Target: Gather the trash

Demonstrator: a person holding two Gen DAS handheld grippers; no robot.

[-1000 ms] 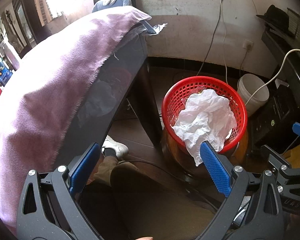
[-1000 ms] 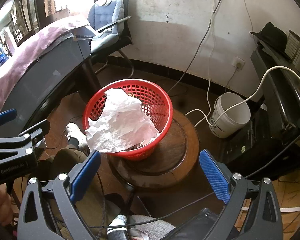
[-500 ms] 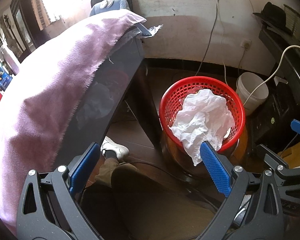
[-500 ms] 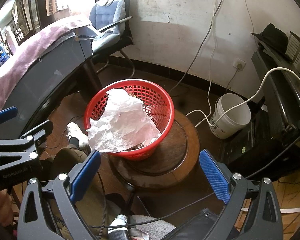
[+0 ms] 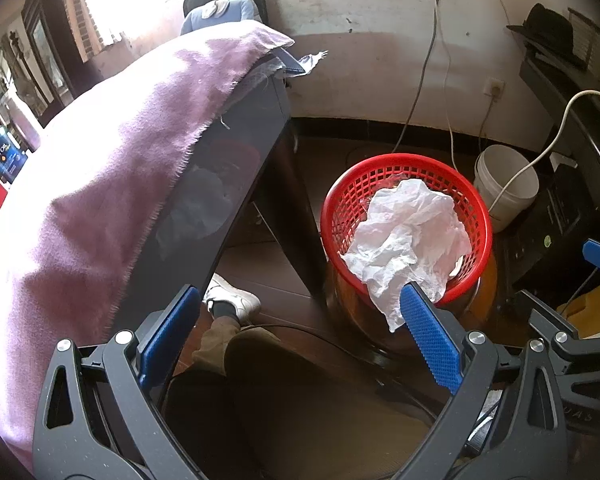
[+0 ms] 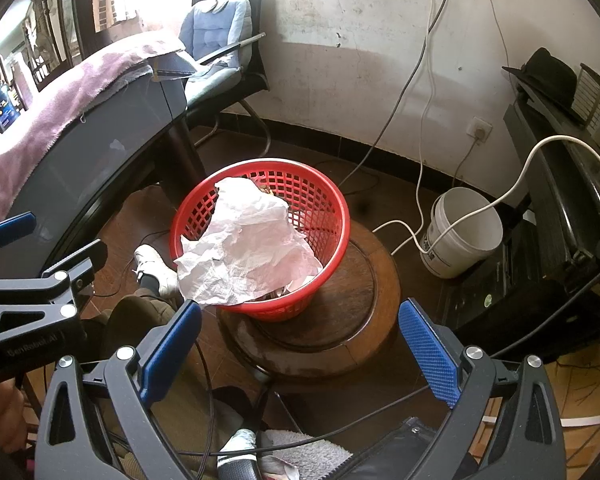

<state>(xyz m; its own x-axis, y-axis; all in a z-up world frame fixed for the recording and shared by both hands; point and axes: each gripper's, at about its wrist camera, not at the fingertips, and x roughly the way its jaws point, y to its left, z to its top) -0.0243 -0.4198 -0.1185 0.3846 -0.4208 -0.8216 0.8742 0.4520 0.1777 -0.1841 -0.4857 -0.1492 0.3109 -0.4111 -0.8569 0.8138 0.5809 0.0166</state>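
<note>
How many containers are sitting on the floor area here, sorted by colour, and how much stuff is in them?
Red mesh basket: 1, on a round wooden stand
White bucket: 1
Crumpled white paper draped over the basket's rim: 1
Total: 2 containers, 1 clear piece of trash; smaller scraps underneath cannot be counted.

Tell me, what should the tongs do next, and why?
Probably the right tongs should nudge the crumpled white paper deeper into the red basket. A corner of the paper hangs over the near rim, so it could slip out. Both the right and left tongs are open and hold nothing.
</note>
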